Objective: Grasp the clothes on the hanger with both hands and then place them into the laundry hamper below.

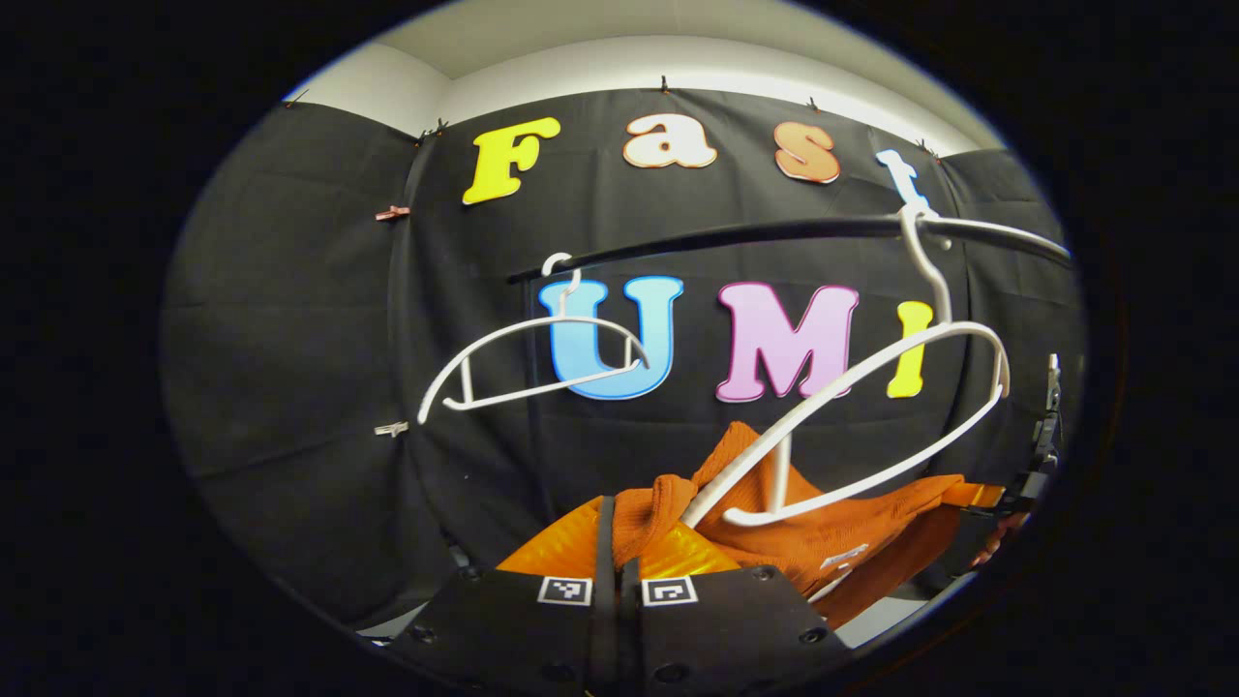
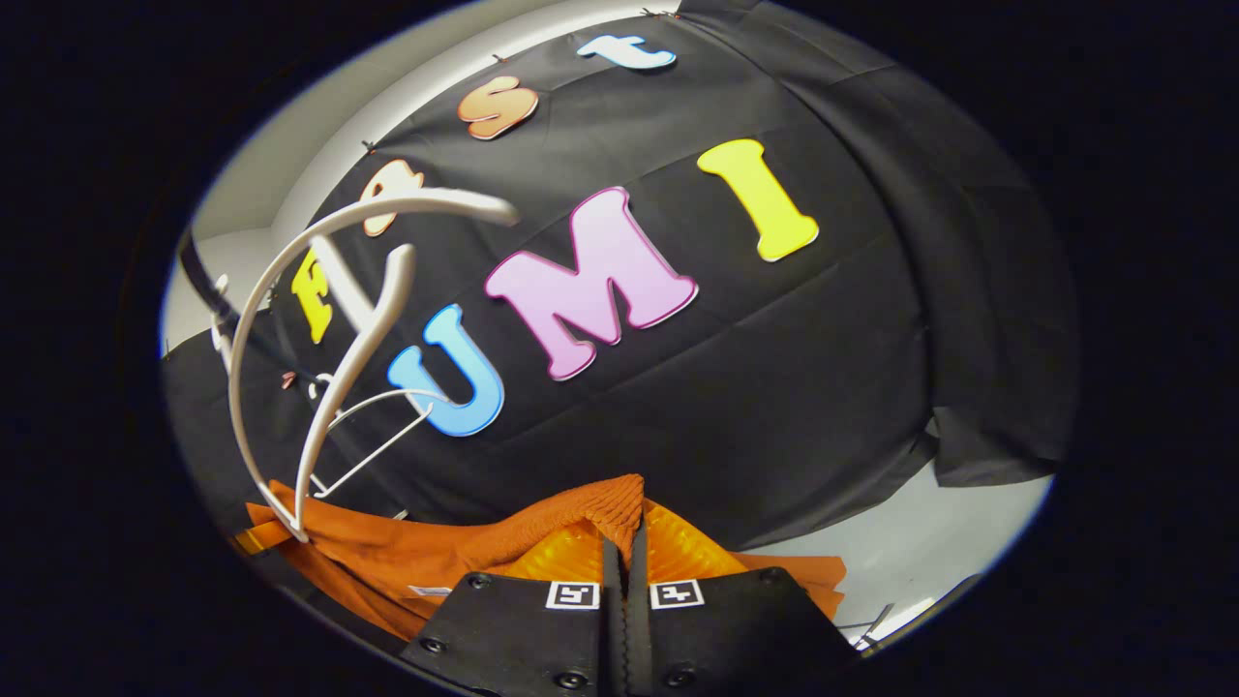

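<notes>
Below the tilted hanger [image 1: 871,407], the orange garment [image 1: 852,542] is pinched by both clenched grippers [image 1: 616,542] [image 2: 624,547]; it should be lowered evenly.

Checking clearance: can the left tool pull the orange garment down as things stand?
Probably yes: the left tool is shut on the orange garment, which hangs below the tilted white hanger; whether it is fully free is unclear.
</notes>
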The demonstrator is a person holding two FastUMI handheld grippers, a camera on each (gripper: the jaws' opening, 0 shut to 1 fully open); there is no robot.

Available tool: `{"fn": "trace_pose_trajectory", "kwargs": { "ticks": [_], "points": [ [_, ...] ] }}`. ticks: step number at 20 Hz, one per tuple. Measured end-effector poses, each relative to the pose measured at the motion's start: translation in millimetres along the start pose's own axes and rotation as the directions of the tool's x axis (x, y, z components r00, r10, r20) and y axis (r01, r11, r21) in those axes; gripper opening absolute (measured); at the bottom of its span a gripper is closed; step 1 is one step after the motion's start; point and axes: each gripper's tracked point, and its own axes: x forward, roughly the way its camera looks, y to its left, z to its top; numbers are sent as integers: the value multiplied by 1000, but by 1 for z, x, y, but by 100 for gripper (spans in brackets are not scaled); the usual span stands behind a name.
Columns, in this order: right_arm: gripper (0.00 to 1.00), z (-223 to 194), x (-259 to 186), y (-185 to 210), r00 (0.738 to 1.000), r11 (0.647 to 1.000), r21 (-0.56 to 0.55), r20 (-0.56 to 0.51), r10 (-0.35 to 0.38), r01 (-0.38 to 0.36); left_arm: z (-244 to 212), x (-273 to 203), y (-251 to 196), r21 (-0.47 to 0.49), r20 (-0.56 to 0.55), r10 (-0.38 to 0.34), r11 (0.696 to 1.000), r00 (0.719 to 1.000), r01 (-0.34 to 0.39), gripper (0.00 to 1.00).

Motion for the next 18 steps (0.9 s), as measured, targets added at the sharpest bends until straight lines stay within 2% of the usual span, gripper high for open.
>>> {"fn": "trace_pose_trajectory", "kwargs": {
  "ticks": [3, 6, 11, 14, 16, 18],
  "points": [
    [4, -43, -7, 23, 995, 999, -10, -90, 44, -45, -49, 4, 21, 11, -82, 39, 999, 996, -38, 5],
    [5, -85, -16, 39, 985, 997, -19, -157, 68, -71, -102, 3, 17, 27, -154, 8, 1000, 988, -4, 5],
    [5, -136, -30, 79, 961, 988, -7, -233, 147, -152, -149, -6, -38, 28, -178, -150, 987, 972, 158, 5],
    [4, -146, -38, 101, 952, 978, -13, -233, 199, -208, -151, -10, -73, -32, -135, -253, 967, 958, 251, 5],
    [5, -147, -40, 102, 953, 976, -25, -224, 205, -216, -154, -7, -96, -88, -113, -310, 949, 944, 302, 5],
    [5, -152, -34, 88, 958, 979, -43, -219, 185, -199, -164, 0, -111, -114, -112, -333, 940, 936, 321, 5]
  ]
}}
